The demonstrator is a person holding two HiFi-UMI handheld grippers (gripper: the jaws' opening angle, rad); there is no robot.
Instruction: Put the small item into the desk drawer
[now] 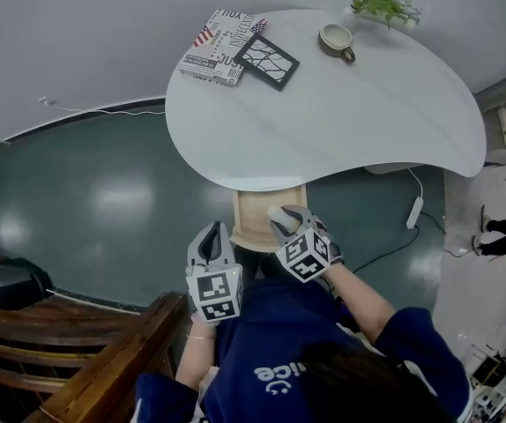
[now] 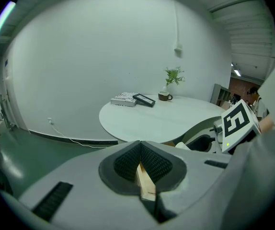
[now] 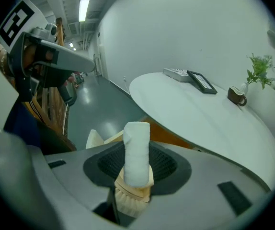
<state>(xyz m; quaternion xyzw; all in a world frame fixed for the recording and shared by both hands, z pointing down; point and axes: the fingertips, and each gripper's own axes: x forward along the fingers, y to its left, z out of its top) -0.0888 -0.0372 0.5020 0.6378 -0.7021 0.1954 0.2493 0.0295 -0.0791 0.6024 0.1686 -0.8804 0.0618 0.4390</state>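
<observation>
A pale wooden drawer (image 1: 255,223) stands pulled out under the near edge of the white table (image 1: 350,122). My right gripper (image 1: 286,221) hovers over the drawer's right side, shut on a small white cylinder-shaped item (image 1: 279,211). In the right gripper view the item (image 3: 136,150) stands upright between the jaws, with a cream ribbed end at its base, and my right gripper (image 3: 136,169) clamps it there. My left gripper (image 1: 211,239) hangs just left of the drawer, jaws closed together on nothing (image 2: 140,163). The drawer's inside is mostly hidden by the grippers.
On the table's far side lie a printed box (image 1: 218,35), a dark framed picture (image 1: 267,61), a cup (image 1: 337,40) and a small plant (image 1: 383,1). A wooden chair (image 1: 85,342) stands at the lower left. A white power strip (image 1: 415,211) lies on the green floor at right.
</observation>
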